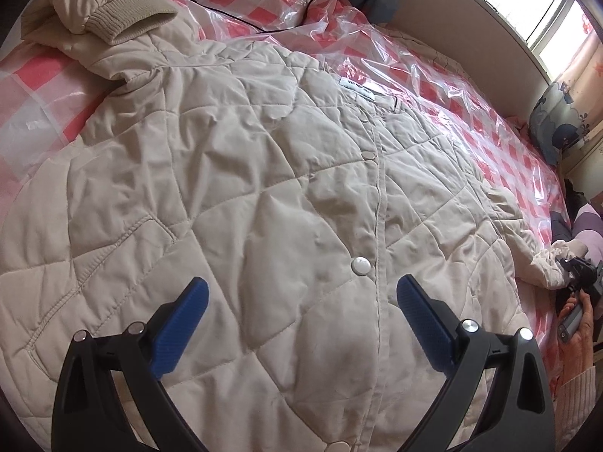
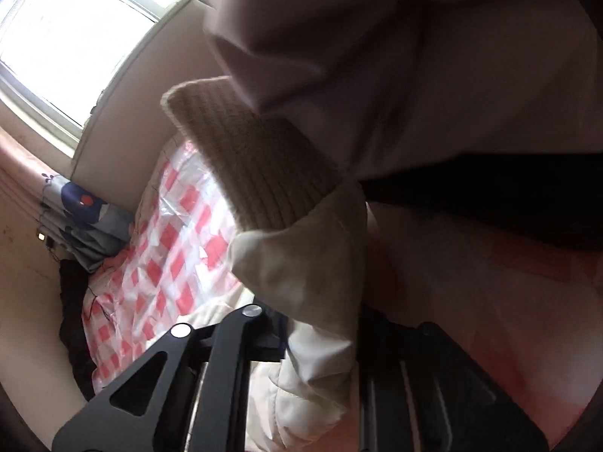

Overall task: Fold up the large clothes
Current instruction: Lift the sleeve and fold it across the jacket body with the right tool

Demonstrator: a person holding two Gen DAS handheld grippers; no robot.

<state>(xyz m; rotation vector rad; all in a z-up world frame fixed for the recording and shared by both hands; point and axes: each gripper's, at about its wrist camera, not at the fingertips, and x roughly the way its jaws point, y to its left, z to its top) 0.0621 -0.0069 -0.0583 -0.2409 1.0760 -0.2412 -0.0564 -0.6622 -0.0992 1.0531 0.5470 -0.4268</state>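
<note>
A beige quilted jacket [image 1: 264, 188] lies front up, snapped shut, across the bed. Its far sleeve is folded at the top left, showing a ribbed cuff [image 1: 128, 19]. My left gripper [image 1: 301, 290] hovers open over the lower front near a snap button [image 1: 361, 264], with nothing between its blue pads. At the right edge my right gripper [image 1: 576, 275] grips the end of the other sleeve [image 1: 542, 263]. In the right wrist view the right gripper [image 2: 320, 339] is shut on that sleeve [image 2: 312, 263], whose ribbed cuff [image 2: 256, 173] sticks up; the fabric hides the fingertips.
A pink-and-white checked plastic sheet [image 1: 433, 75] covers the bed. A black cable [image 1: 301, 3] lies on it at the far side. A beige headboard [image 1: 471, 26], a window [image 1: 557, 11] and a blue-patterned pillow [image 1: 554, 124] stand to the right. A person's hand [image 1: 580, 324] holds the right gripper.
</note>
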